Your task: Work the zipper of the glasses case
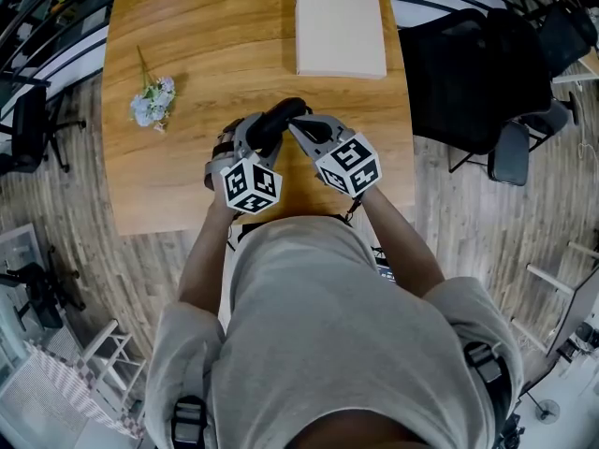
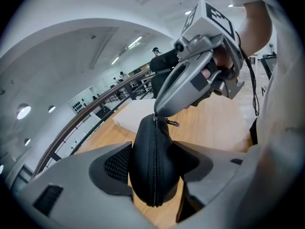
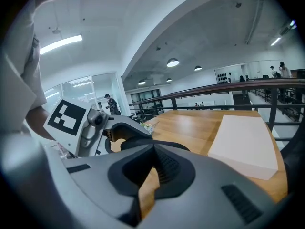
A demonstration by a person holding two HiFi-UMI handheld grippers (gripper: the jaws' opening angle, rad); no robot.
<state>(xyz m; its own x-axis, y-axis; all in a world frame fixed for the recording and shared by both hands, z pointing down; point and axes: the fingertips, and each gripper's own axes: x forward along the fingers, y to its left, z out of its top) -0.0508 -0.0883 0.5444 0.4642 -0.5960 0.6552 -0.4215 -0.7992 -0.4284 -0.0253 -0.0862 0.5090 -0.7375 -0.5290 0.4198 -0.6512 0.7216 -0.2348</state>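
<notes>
A black glasses case [image 1: 279, 118] is held a little above the wooden table [image 1: 187, 45]. My left gripper [image 1: 264, 131] is shut on it, one pad on each side. In the left gripper view the case [image 2: 143, 161] stands on end between the jaws, its zipper [image 2: 155, 175] running down the middle and closed along the part I see. My right gripper [image 2: 159, 112] is shut at the case's top end, where the zipper pull [image 2: 171, 123] sticks out beside its tip. In the right gripper view the shut jaws [image 3: 152, 149] hide most of the case [image 3: 136, 142].
A flat white box [image 1: 340, 28] lies at the table's far side. A small sprig of pale flowers [image 1: 153, 101] lies at the left. Black office chairs [image 1: 468, 73] stand off the table's right edge. A railing [image 3: 228, 87] runs behind the table.
</notes>
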